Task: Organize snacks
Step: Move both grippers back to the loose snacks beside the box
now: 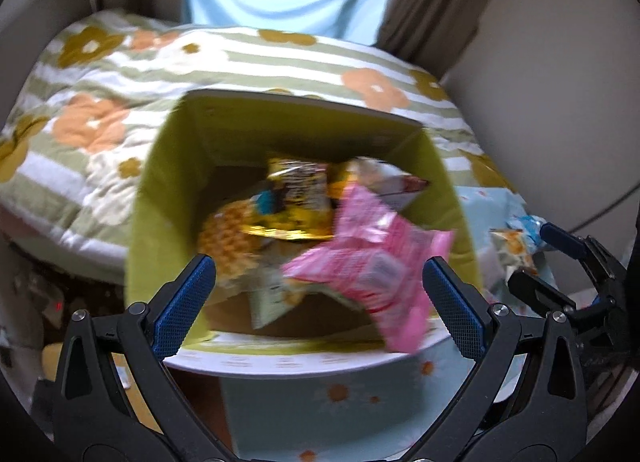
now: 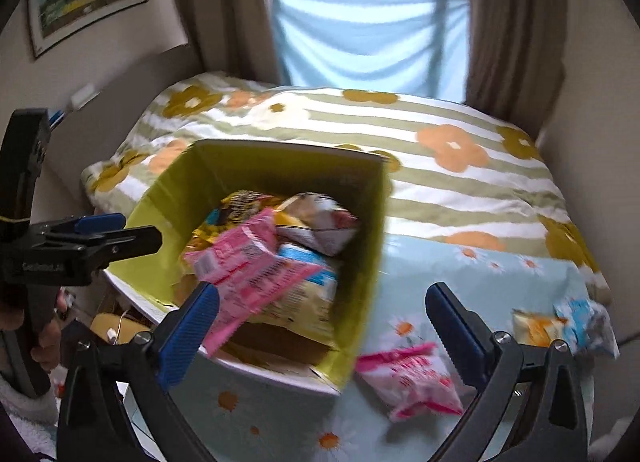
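Note:
A green-lined cardboard box (image 1: 168,198) (image 2: 368,230) stands on a light blue daisy cloth and holds several snack packets. A pink packet (image 1: 372,262) (image 2: 248,266) lies on top, blurred, over the box's near part. My left gripper (image 1: 318,290) is open and empty just in front of the box. My right gripper (image 2: 322,322) is open and empty at the box's right front corner. Another pink packet (image 2: 416,378) lies on the cloth between the right fingers. A blue and orange packet (image 2: 576,322) (image 1: 516,238) lies at the right.
A bed with a striped flower quilt (image 2: 440,150) lies behind the box. Curtains and a blue cloth (image 2: 372,34) hang at the window. The other gripper shows at each view's edge: the right one (image 1: 568,262), the left one (image 2: 100,238).

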### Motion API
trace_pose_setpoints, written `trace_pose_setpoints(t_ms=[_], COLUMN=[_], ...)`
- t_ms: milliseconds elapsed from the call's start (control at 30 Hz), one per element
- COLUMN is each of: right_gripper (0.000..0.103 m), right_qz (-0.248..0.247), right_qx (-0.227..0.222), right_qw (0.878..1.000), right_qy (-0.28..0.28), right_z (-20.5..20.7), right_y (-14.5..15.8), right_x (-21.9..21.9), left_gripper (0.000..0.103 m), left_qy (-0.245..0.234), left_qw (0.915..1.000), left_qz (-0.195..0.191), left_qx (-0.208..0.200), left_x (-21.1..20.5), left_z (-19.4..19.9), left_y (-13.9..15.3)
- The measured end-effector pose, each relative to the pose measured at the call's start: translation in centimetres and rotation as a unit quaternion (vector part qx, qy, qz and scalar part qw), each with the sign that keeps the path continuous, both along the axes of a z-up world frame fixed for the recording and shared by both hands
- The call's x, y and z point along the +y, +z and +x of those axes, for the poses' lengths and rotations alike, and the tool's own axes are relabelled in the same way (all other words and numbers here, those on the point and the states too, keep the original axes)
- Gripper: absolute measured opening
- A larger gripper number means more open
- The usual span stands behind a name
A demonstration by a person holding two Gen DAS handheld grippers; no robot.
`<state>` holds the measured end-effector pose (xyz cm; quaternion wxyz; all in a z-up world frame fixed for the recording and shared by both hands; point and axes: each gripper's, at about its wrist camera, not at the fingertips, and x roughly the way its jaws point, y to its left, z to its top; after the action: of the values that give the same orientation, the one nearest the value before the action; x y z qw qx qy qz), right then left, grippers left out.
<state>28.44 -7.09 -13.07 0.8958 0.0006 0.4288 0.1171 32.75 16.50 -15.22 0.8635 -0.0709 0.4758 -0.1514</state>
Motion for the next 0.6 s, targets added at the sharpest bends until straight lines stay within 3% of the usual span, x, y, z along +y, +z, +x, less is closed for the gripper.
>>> trace_pose_setpoints(t_ms=[300, 600], right_gripper=[0.103, 0.103], right_qz=[-0.01, 0.001], right_qx=[-0.02, 0.003], right_qw=[0.998, 0.997], right_qy=[-0.066, -0.08], right_z=[-2.9, -5.2], right_y=[1.2, -0.3], right_x=[-9.2, -19.4], left_gripper=[0.102, 0.102], left_qy=[-0.045, -0.012], left_qw=[0.9988, 0.9997], left_qz=[-0.007, -0.021], left_qx=[-0.015, 0.001], left_x=[-8.7, -17.5], left_z=[-2.0, -5.0], left_y=[1.9, 0.9])
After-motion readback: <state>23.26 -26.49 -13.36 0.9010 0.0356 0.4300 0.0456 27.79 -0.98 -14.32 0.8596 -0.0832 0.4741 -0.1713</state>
